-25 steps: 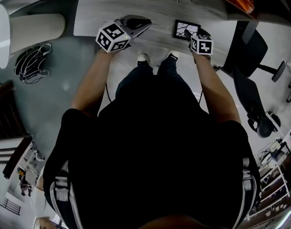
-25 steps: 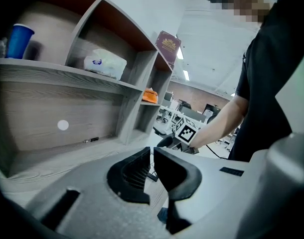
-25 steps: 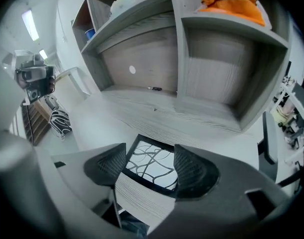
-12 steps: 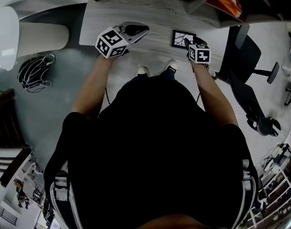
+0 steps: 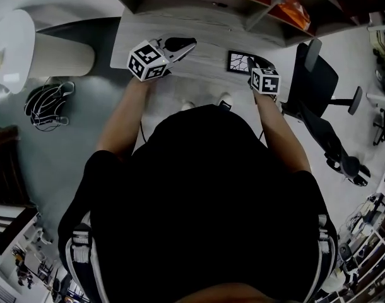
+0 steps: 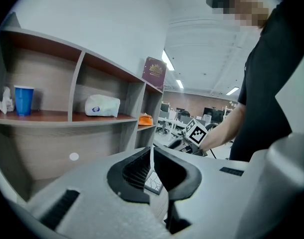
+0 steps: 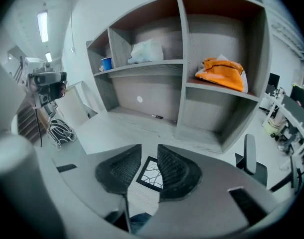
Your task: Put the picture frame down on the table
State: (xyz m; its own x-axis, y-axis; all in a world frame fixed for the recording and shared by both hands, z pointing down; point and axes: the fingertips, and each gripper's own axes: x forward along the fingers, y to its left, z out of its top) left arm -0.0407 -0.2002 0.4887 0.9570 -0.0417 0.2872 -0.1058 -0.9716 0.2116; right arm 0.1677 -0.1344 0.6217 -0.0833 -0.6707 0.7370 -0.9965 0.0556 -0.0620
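The picture frame (image 5: 238, 60), black-edged with a white branching pattern, lies flat on the grey wood table (image 5: 205, 27). My right gripper (image 5: 258, 62) hovers just right of it and above it. Its jaws have just been closing and stand a little apart with nothing between them. In the right gripper view the frame (image 7: 151, 175) shows on the table through the gap of the right gripper (image 7: 149, 151). My left gripper (image 5: 189, 43) hangs over the table to the frame's left, jaws together and empty. The frame (image 6: 153, 183) is far beyond the tips of the left gripper (image 6: 152, 151).
A shelf unit (image 7: 182, 59) stands at the table's back, holding an orange bag (image 7: 222, 66), a white bag (image 6: 102, 105) and a blue cup (image 6: 23, 100). A pen (image 7: 157, 116) lies near its foot. An office chair (image 5: 319, 74) is right; cables (image 5: 47, 106) lie on the floor left.
Both grippers have lifted away from the table. The right one has come off the frame's near corner and its jaws have narrowed. The frame stays flat on the table.
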